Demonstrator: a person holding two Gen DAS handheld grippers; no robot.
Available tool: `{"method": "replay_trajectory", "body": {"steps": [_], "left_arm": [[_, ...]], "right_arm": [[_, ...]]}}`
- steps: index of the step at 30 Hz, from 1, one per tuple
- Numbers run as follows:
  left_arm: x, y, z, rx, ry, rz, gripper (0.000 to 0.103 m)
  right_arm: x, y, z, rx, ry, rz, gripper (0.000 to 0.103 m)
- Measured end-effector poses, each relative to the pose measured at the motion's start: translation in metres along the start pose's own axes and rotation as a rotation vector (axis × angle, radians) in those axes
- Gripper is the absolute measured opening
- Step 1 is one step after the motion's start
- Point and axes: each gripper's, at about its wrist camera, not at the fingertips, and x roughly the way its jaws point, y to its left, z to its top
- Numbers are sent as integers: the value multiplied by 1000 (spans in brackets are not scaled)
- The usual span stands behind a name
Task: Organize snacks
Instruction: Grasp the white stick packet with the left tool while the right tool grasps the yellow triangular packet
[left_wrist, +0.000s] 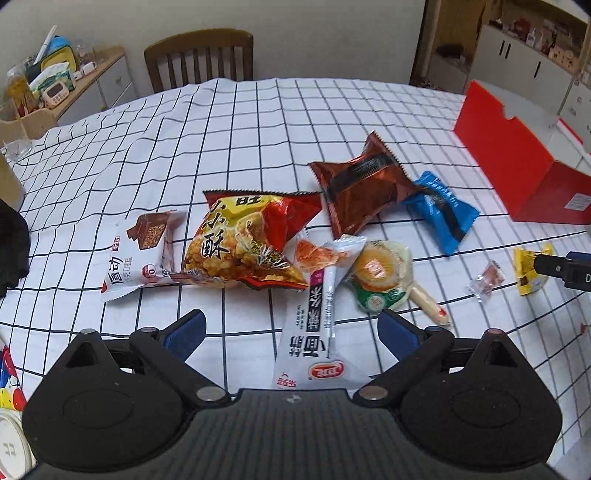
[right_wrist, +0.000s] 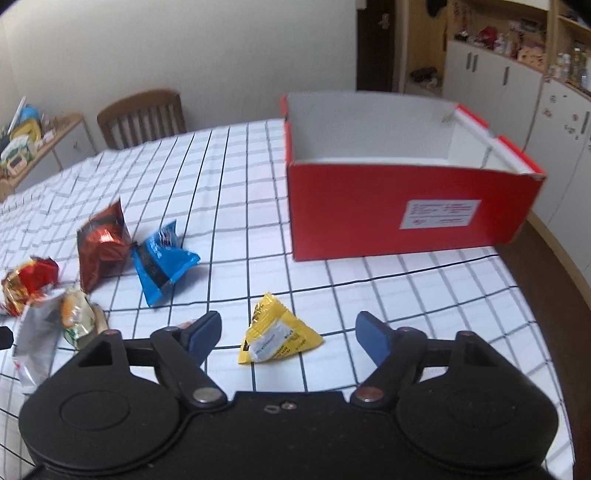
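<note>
Setting: I am working over a round counter (right_wrist: 424, 295) covered with a white cloth printed in a black grid.
Box: a red cardboard box with a white inside (right_wrist: 406, 214) stands at the far right of the counter; what I can see of its inside is bare.
Left tongs (left_wrist: 291, 325): wide open, gripping nothing, with the near end of a long white foil packet (left_wrist: 314, 332) lying between the blue pads.
Right tongs (right_wrist: 288, 332): open, not pressing anything, with a small yellow pyramid-shaped packet (right_wrist: 277, 332) lying on the cloth between the pads.
Loose snacks: a red and gold crisp bag (left_wrist: 243, 243), a copper-brown foil pouch (left_wrist: 362, 188), a blue foil pouch (left_wrist: 439, 210) and several smaller packets in a heap mid-counter.
Progress: I judge the sorting barely begun; every snack I can see is outside the box.
</note>
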Motion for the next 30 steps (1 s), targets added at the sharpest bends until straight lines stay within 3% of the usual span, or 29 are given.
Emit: {"method": "replay_trajectory", "body": {"steps": [5,10,15,26,30], "left_arm": [[16,0,2,6,39,13,89],[28,1,3,-8,87,-5,72],[29,-4,4,15,86,-35,64],[35,-5,5,-20,122,-57,28],[29,-6,2,-34,124,-56,23]], "right_arm": [[26,4,5,-74,55,17,72],[41,6,7,-143,91,29,69],[51,4,9,-149,132,49,55],[42,3,1,-158,127,67,41],[38,3,-1,-142,122,69,38]]}}
